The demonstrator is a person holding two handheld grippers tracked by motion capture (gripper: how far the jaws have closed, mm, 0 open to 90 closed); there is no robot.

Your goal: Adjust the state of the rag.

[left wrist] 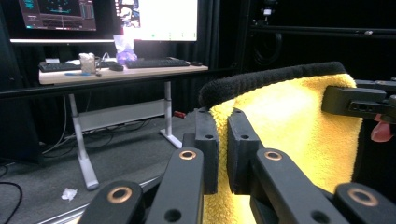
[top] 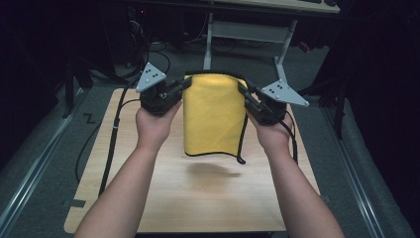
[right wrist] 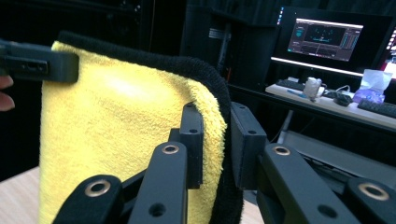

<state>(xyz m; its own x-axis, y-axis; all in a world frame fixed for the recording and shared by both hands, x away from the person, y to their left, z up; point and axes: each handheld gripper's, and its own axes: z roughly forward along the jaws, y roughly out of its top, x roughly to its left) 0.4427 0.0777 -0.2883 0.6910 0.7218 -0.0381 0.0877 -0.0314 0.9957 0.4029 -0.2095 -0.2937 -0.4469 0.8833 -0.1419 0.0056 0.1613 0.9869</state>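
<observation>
A yellow towel [top: 213, 114] with a black hem hangs in the air over the wooden table [top: 163, 198], held up by its two top corners. My left gripper [top: 187, 85] is shut on the towel's top left corner [left wrist: 223, 140]. My right gripper [top: 242, 90] is shut on the top right corner [right wrist: 215, 135]. The cloth [left wrist: 299, 126] hangs folded double, its lower edge clear of the tabletop. In the left gripper view the other gripper's jaw [left wrist: 359, 102] pinches the far corner; in the right gripper view the left one's jaw [right wrist: 37, 65] does the same.
A white-legged desk [top: 247, 34] stands beyond the table, with monitors [left wrist: 154, 18], a keyboard [left wrist: 156, 63] and small items on it. Grey carpet and floor rails flank the table. Black cables [top: 111, 144] trail off the left side.
</observation>
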